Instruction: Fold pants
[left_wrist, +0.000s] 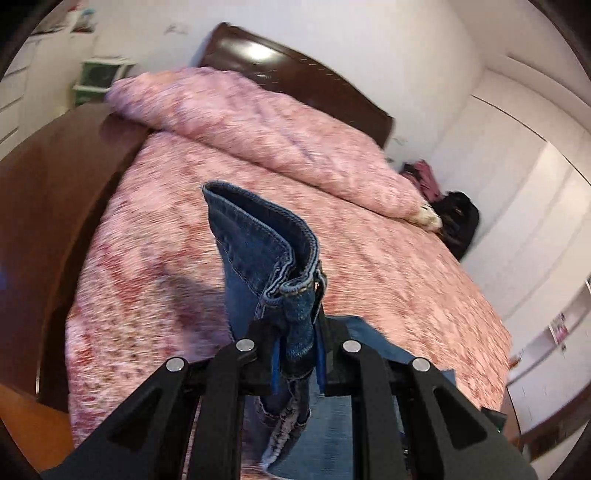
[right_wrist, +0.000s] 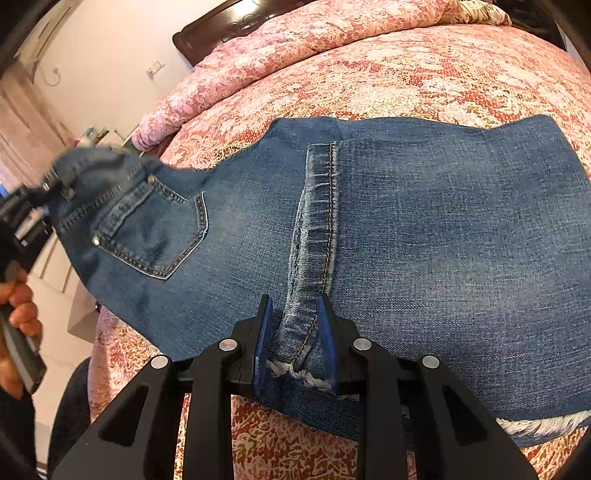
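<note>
The pants (right_wrist: 406, 236) are mid-blue denim, worn pale along the seams, with a riveted back pocket (right_wrist: 155, 229) at about 9 o'clock in the right wrist view and frayed white hems at 5 o'clock. They lie spread across the bed (right_wrist: 443, 74), the waist end lifted off it. The left gripper (left_wrist: 299, 343) has its fingers clamped narrow on the bunched waistband, which stands up toward 12 o'clock. The right gripper (right_wrist: 295, 343) holds a raised fold of the seam near the hem between its blue pads, its fingers partly closed. Bare bedspread lies open beyond the denim toward 12 o'clock. A rolled pink quilt (left_wrist: 258, 125) lies before the dark headboard (left_wrist: 295, 74); white walls surround the bed.
</note>
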